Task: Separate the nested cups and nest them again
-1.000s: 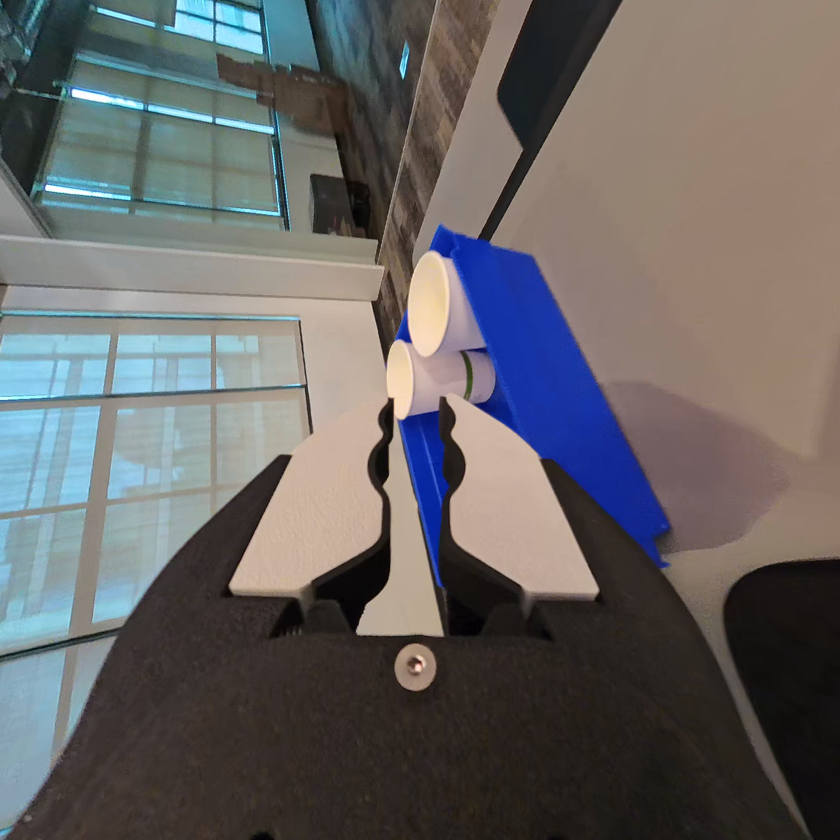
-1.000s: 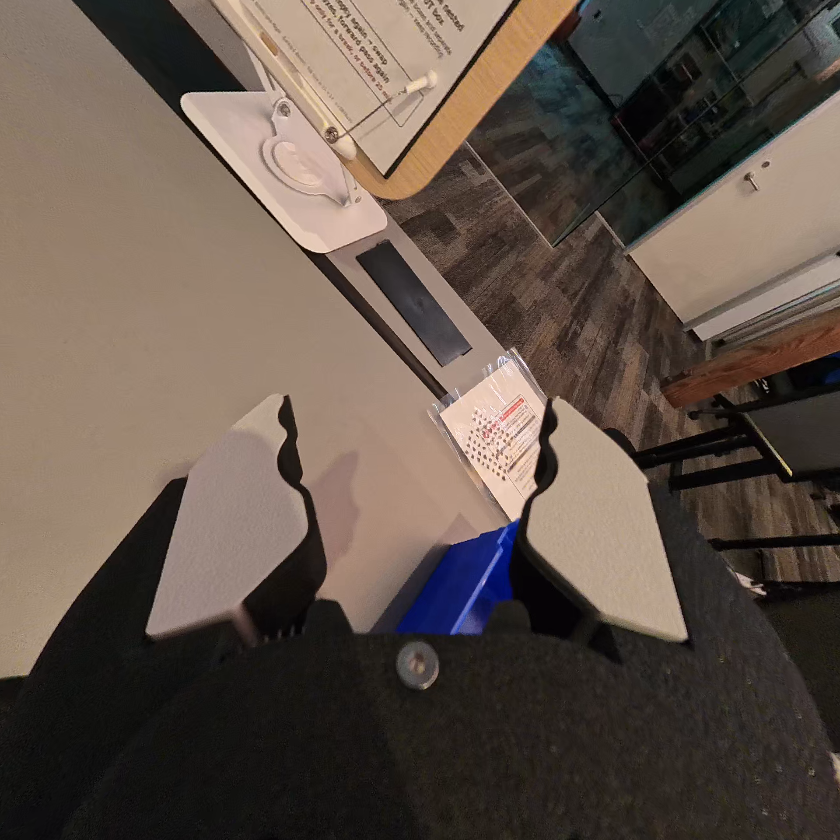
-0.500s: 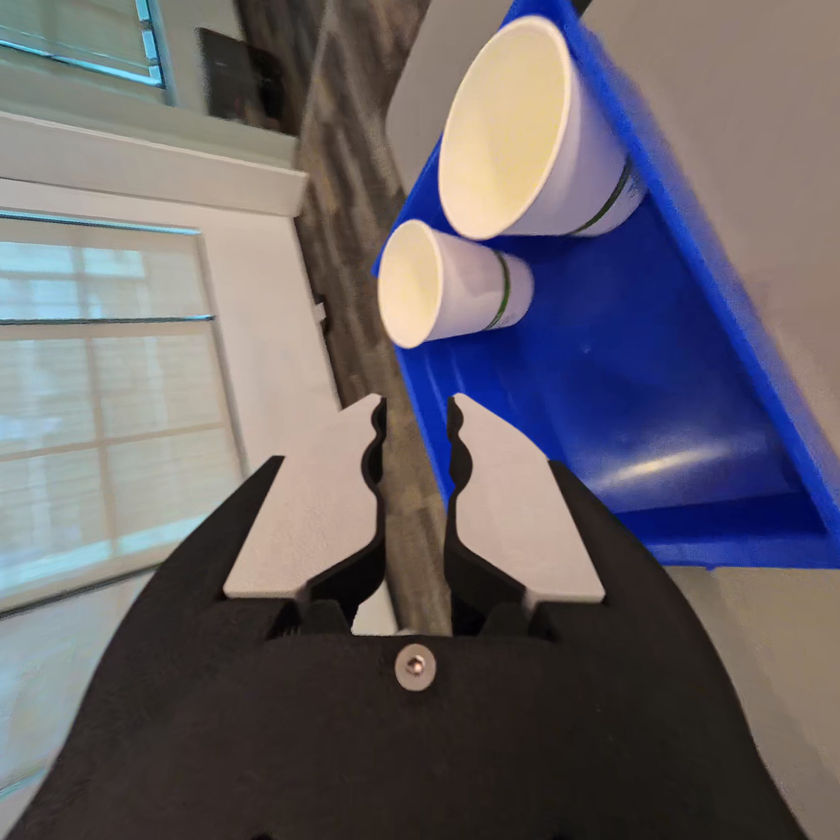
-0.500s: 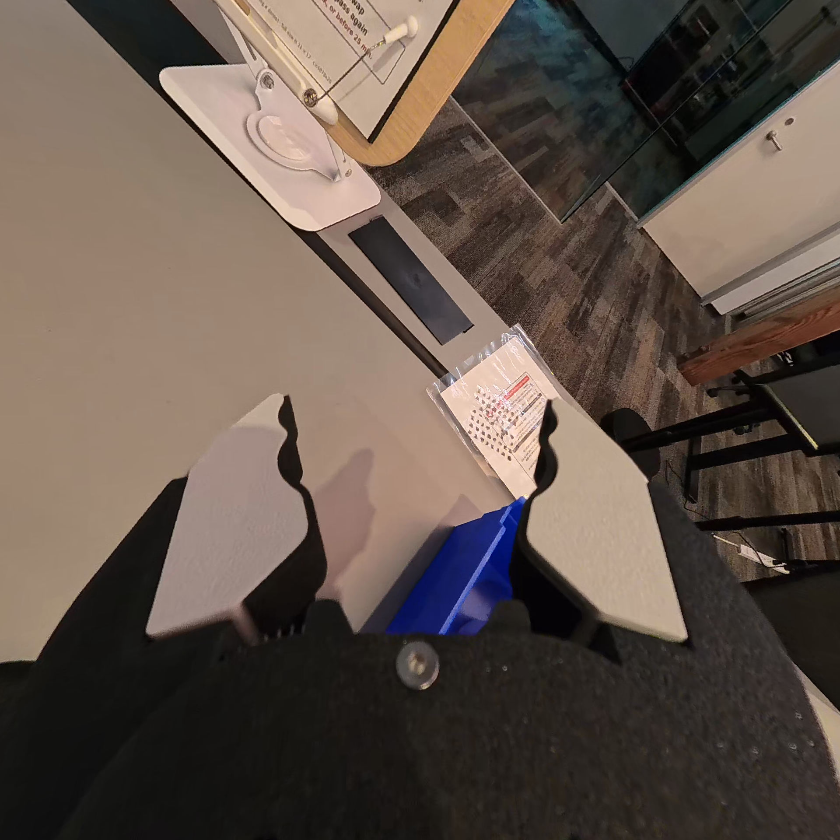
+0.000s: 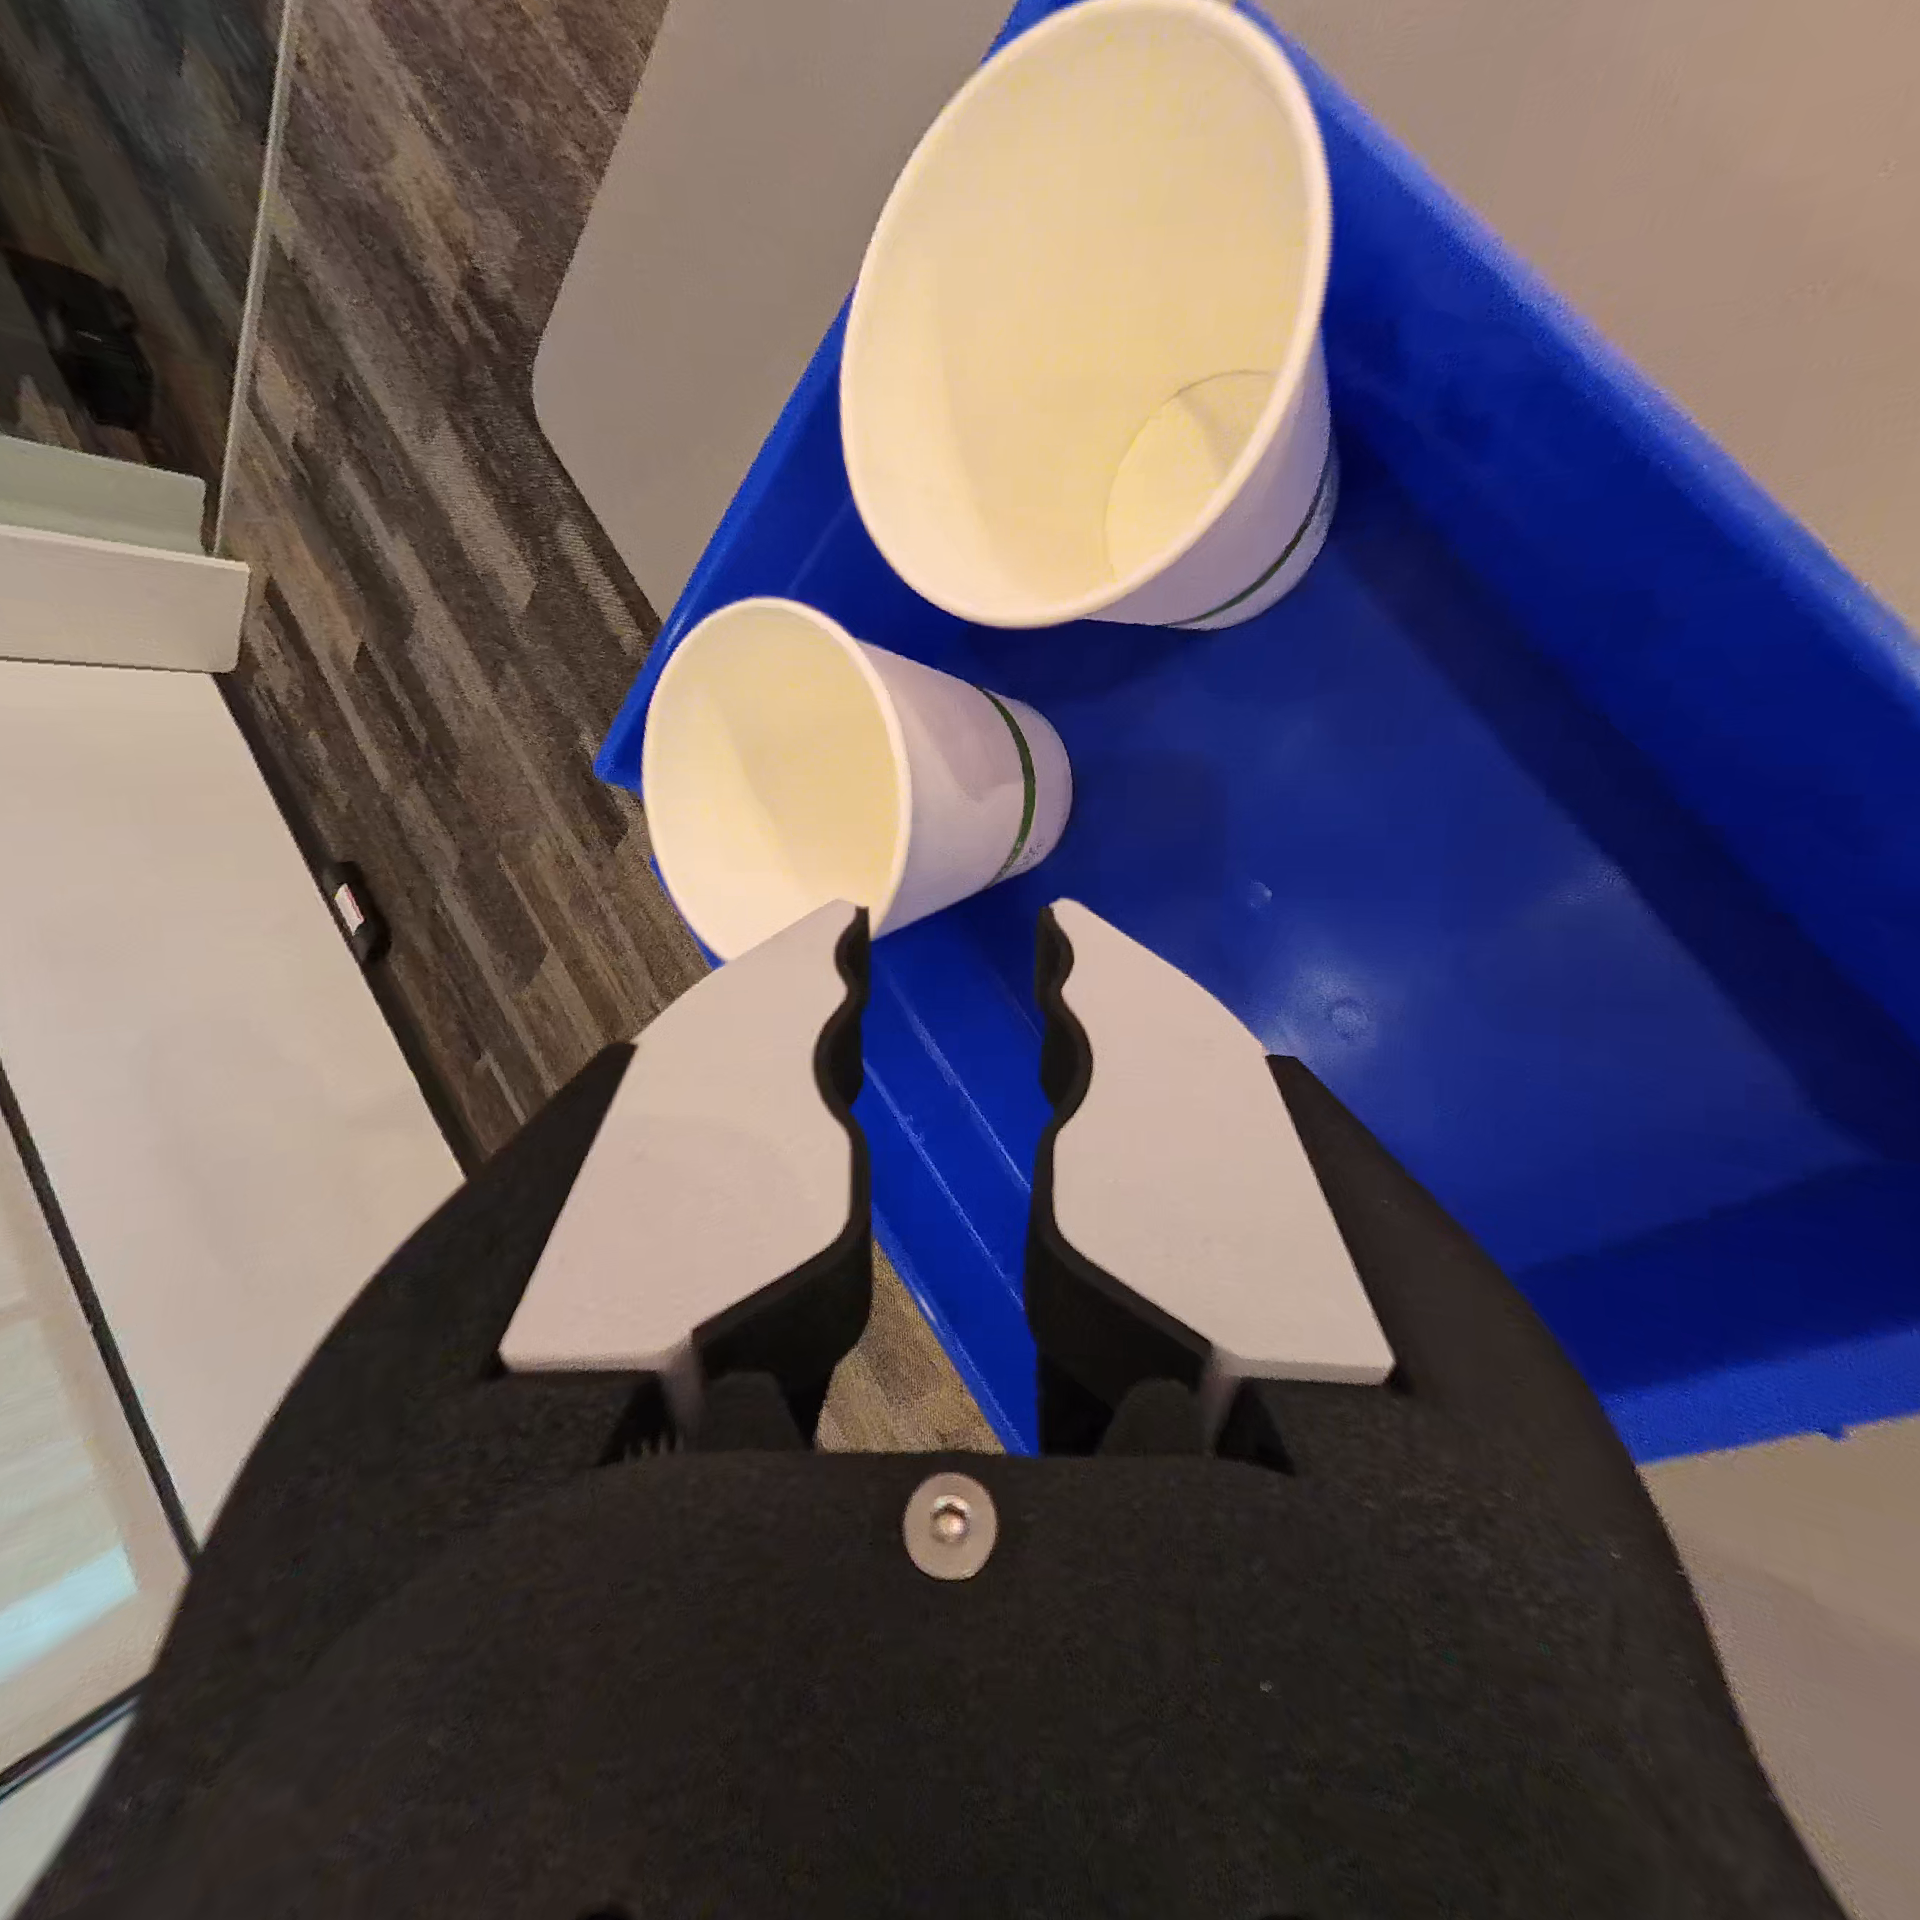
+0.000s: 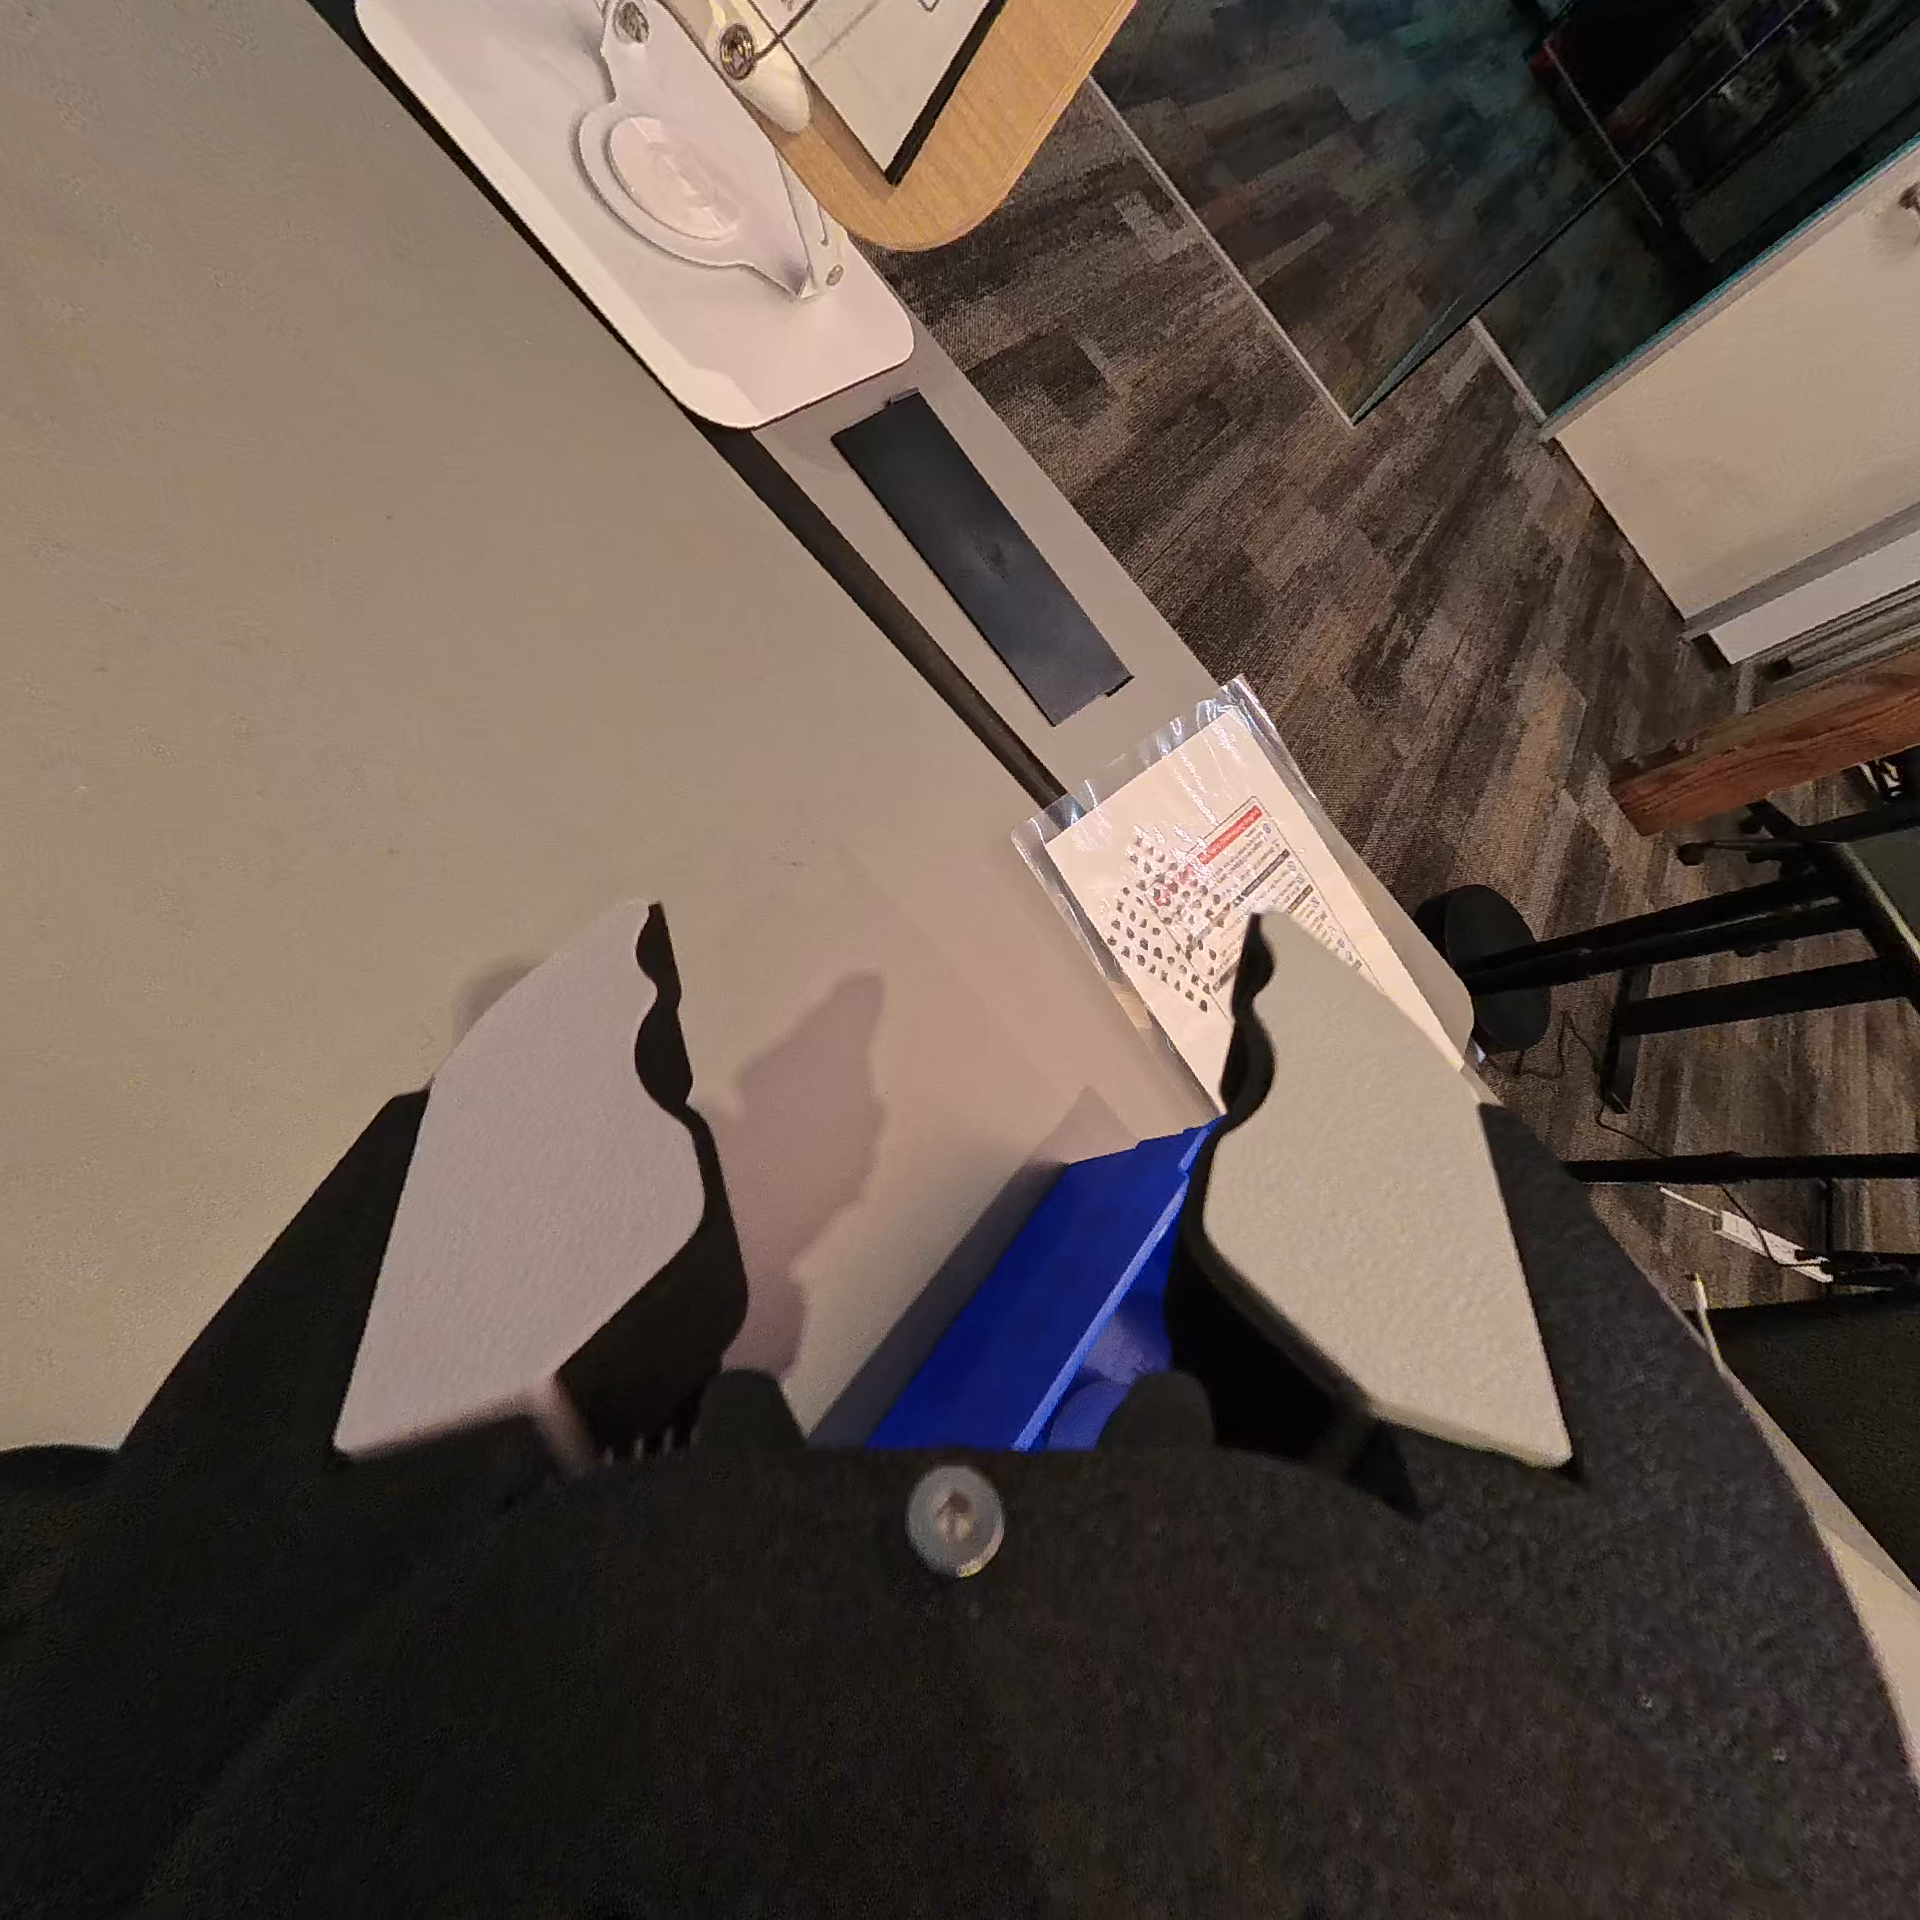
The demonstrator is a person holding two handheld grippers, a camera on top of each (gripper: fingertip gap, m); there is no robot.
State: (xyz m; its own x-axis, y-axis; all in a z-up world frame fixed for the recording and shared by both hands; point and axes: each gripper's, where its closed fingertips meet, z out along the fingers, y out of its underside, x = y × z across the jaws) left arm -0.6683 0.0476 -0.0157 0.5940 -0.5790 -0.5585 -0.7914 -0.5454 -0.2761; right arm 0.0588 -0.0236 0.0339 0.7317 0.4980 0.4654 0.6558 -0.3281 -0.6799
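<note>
Closer now than a moment ago, the left gripper [image 5: 948, 914] has swung in toward the blue bin [image 5: 1558, 1039], and both cups fill more of its view. Its jaws stand slightly apart with a narrow gap, holding nothing; the tip of the left finger sits just at the rim of the small cup [image 5: 831, 790]. That white cup stands separate on the bin floor, just beside the large cup [image 5: 1091, 312], which stands farther along by the bin wall. The right gripper [image 6: 951, 935] is spread wide and empty above the pale surface [image 6: 312, 623]. One bin corner [image 6: 1070, 1309] shows between its fingers, with a bagged sheet [image 6: 1174, 883] just beyond near the surface edge.
</note>
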